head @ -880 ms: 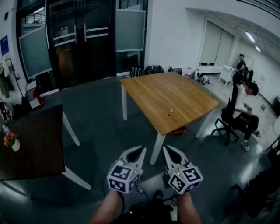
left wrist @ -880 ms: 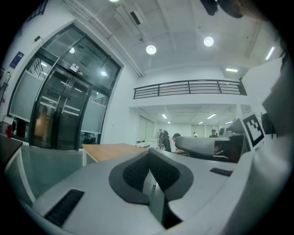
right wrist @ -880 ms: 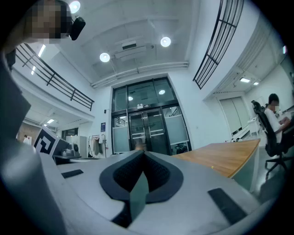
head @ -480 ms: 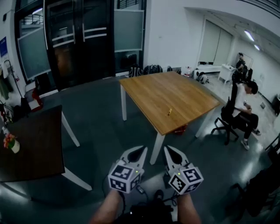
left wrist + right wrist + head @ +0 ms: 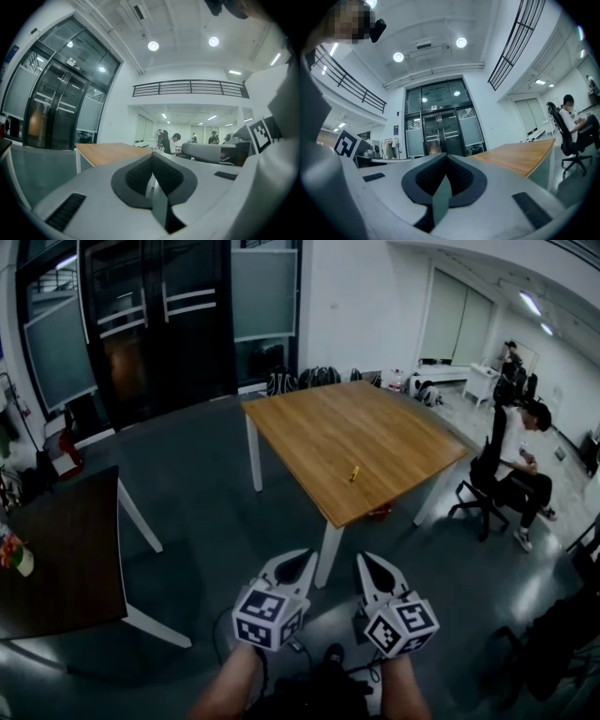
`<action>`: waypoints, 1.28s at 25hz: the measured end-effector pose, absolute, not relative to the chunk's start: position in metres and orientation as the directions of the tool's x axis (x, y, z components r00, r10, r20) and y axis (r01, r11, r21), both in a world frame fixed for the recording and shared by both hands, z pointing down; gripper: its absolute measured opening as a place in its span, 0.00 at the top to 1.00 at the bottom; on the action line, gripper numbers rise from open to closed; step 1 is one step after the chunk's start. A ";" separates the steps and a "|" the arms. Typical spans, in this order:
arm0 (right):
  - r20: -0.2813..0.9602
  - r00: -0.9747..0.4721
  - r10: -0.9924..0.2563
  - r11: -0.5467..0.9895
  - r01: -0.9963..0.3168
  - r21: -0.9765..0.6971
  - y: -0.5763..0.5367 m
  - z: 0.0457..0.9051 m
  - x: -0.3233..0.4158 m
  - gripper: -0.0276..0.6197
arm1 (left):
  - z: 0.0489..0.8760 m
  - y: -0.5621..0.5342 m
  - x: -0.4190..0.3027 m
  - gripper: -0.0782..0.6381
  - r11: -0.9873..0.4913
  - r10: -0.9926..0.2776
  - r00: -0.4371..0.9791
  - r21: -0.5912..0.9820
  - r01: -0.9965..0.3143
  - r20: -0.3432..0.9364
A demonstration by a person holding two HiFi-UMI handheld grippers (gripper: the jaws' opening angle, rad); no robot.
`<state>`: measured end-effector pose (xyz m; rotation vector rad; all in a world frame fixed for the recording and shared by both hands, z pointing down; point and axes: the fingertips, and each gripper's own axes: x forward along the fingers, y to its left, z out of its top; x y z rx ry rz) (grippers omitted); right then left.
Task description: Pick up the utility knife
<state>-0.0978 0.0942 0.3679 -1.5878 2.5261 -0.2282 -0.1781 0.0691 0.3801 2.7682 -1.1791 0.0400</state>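
A small yellow utility knife [image 5: 353, 472] lies on the wooden table [image 5: 375, 442], near its front edge. Both grippers hover side by side over the floor, well short of the table. My left gripper [image 5: 309, 557] is shut with nothing in it, its jaws meeting at the tip [image 5: 152, 157]. My right gripper [image 5: 362, 559] is shut and empty too, its jaws pressed together [image 5: 446, 155]. The wooden table [image 5: 105, 152] shows ahead in the left gripper view, and as a table edge [image 5: 520, 157] in the right gripper view. The knife is not visible in either gripper view.
A dark table [image 5: 56, 559] with a small flower pot [image 5: 19, 554] stands at the left. A person sits on an office chair [image 5: 487, 488] right of the wooden table. Glass doors [image 5: 131, 324] and several bags [image 5: 314, 379] line the far wall. Grey floor lies between me and the table.
The view has shifted: the wooden table and knife sit slightly further left and up in the picture. Both grippers stay shut, side by side.
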 end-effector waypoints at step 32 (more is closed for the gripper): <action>0.010 -0.456 -0.890 0.437 -0.859 -0.266 -0.156 0.392 0.126 0.94 | 0.424 -0.197 0.036 0.88 -0.616 -0.749 0.609 0.063 -0.785 0.262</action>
